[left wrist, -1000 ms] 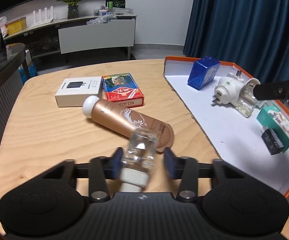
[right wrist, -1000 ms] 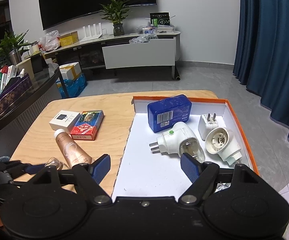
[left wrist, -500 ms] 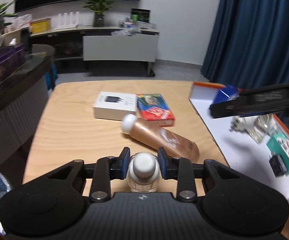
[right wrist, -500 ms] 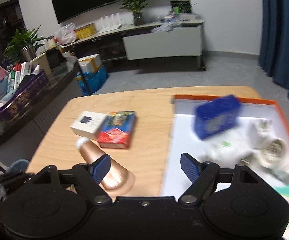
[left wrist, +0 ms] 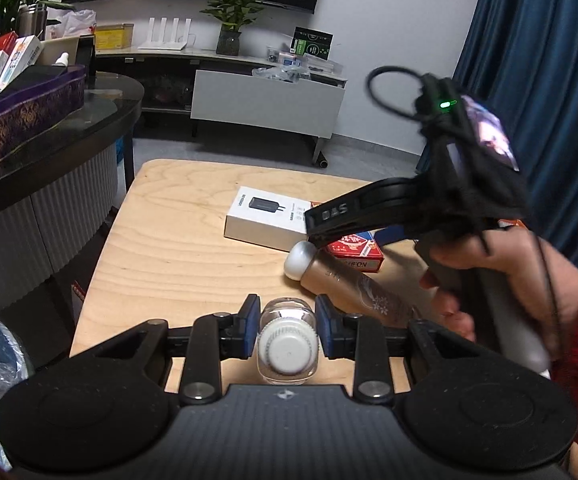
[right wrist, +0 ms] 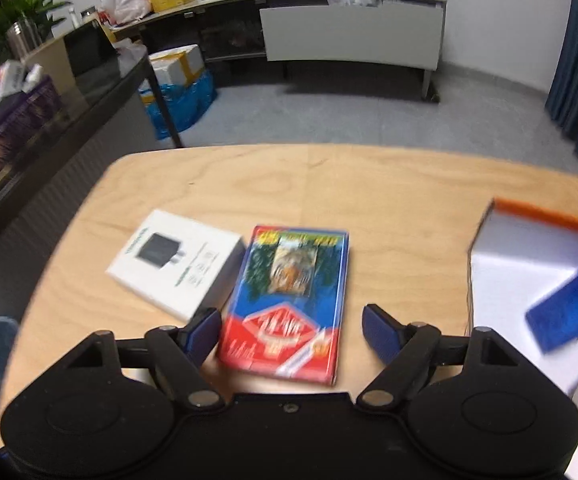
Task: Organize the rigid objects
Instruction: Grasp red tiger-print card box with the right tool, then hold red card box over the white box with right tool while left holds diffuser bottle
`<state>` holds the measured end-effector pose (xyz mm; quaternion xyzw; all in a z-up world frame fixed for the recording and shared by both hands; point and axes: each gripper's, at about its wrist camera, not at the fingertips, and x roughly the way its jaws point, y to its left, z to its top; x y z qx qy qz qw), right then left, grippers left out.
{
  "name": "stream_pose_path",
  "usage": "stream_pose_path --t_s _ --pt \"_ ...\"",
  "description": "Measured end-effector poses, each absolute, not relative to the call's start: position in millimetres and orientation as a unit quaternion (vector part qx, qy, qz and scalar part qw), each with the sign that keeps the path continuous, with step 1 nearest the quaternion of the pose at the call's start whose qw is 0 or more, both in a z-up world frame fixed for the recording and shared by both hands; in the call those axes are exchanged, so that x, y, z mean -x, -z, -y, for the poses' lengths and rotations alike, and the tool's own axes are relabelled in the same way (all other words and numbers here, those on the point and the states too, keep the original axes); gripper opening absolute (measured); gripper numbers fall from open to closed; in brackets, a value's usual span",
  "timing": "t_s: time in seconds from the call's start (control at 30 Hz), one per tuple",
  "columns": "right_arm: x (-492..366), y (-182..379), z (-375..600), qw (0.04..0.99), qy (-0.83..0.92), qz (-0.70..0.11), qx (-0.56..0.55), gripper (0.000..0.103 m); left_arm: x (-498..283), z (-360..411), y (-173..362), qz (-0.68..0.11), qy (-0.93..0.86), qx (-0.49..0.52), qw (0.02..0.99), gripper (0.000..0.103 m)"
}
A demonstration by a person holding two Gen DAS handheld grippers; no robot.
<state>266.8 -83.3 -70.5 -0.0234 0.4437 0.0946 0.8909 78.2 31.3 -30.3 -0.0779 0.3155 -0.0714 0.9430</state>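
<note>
White box (right wrist: 177, 264) left of card box (right wrist: 289, 304) (touching), tray (right wrist: 529, 240) far right.

Few markings can be read, and most print is blurred.

On the side of the right gripper (left wrist: 317, 224), as seen from the left wrist, the upside-down characters "SA0" or the like are shown in white. On the edge of the red and blue card box (left wrist: 359, 256), lying toward the far right part of the wooden table (left wrist: 177, 256), letters reading roughly "SIBON", inverted, can be made out. On the white box (left wrist: 269, 218) beside it only a charger picture and illegibly small print are seen. The green-and-black sign (left wrist: 312, 43) on the far sideboard cannot be read.
</note>
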Motion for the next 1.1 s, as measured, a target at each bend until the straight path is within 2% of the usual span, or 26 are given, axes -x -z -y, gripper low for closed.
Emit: stream_pose_path --t_s 0.07,0.13,0.3,0.6,0.8,1.1 --pt "-268 71 80 0.897 -0.099 -0.428 0.035 0.077 -78 -30 30 -0.314 0.068 0.077 0.944 0.031" --pt "-267 70 81 0.898 -0.095 -0.427 0.036 0.071 -78 -30 31 -0.315 0.066 0.079 0.943 0.031" --pt "-253 57 102 0.906 -0.089 -0.414 0.005 0.071 -74 -29 27 -0.312 0.065 0.078 0.945 0.031" --pt "-175 -16 161 0.937 -0.088 -0.338 -0.026 0.071 -57 -5 -2 -0.287 0.090 0.080 0.950 0.031" --pt "-99 -50 224 0.954 -0.051 -0.293 -0.045 0.071 -35 38 -25 -0.266 0.129 0.074 0.953 0.031" --pt "-11 -59 304 0.962 0.033 -0.267 -0.046 0.071 -19 117 -29 -0.278 0.209 0.071 0.935 0.031"
